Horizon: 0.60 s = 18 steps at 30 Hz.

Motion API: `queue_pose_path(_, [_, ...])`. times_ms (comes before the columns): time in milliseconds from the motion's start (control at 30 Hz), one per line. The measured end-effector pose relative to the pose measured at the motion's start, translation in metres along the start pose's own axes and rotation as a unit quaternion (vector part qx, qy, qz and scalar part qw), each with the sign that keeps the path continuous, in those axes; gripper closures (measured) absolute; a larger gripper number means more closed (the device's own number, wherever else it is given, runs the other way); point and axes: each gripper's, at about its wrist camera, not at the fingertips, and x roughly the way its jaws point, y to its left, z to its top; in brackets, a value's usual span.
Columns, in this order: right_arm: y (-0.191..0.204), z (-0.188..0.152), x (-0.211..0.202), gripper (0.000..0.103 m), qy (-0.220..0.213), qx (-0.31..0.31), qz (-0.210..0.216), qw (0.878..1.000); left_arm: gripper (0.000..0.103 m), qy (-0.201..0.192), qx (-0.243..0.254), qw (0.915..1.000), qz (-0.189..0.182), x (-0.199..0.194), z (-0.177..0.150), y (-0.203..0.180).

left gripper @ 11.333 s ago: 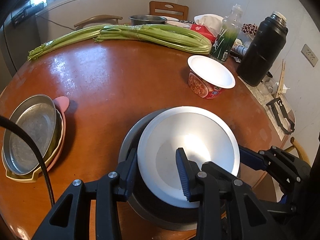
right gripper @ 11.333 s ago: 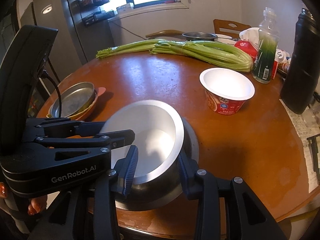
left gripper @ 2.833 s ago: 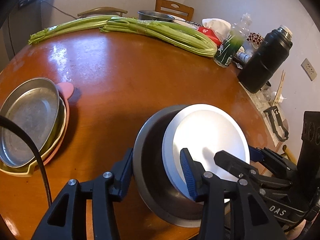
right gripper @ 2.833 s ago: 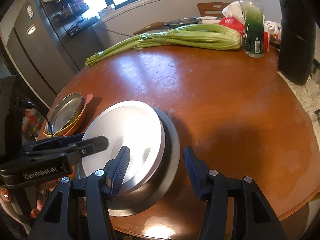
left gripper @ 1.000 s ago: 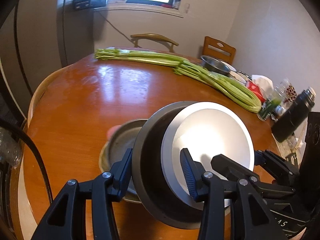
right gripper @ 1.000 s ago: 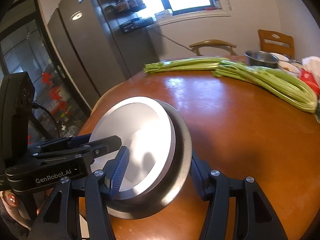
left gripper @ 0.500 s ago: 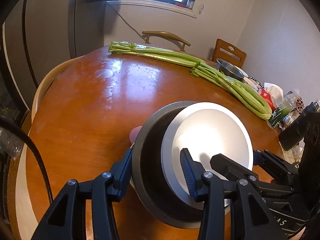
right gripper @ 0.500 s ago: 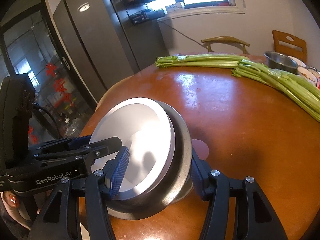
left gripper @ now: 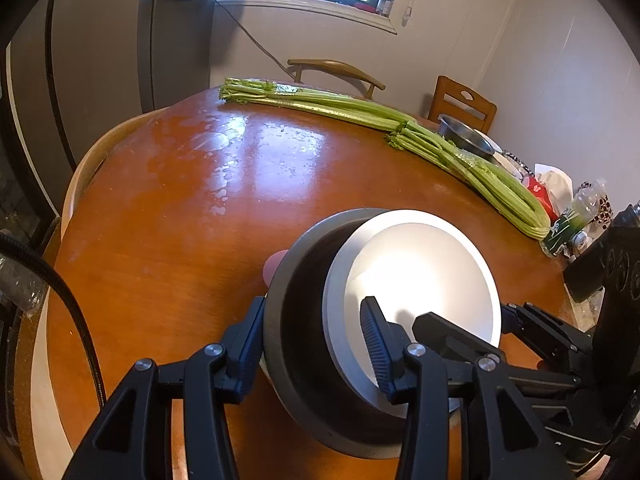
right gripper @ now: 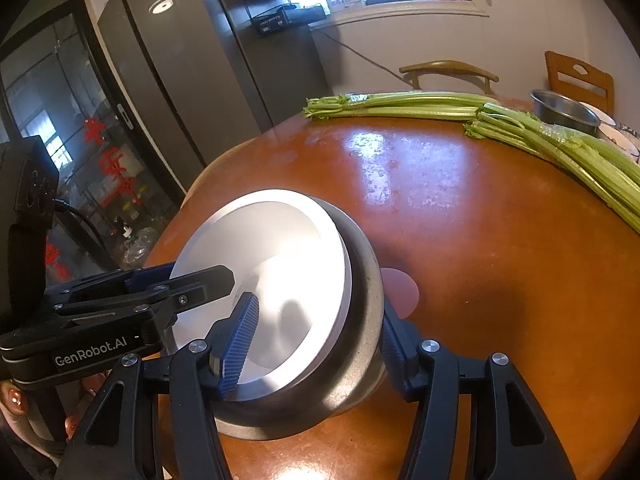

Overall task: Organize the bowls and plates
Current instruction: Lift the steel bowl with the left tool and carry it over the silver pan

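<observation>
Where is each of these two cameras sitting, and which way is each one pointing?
Left wrist view: rides on the left hand-held gripper, looking down along its fingers at the stacked metal bowls on the round wooden table; the right hand-held gripper's body shows at right.
Right wrist view: rides on the right hand-held gripper, facing the same stack from the other side; the left hand-held gripper's body shows at left, fingernails in the bottom-left corner.
Shared: the bowls, each gripper clamped on a rim, the celery, the window wall.
</observation>
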Motion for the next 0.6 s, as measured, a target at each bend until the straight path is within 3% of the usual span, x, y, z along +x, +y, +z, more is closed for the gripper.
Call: queue_pose_path(600, [-0.0014, -0.0051, 0.0087, 0.043, 0.010, 0.002, -0.008, 1.000, 0.056, 0.006, -0.001, 1.0000, 0.006, 0.0095, -0.0024, 0.0026])
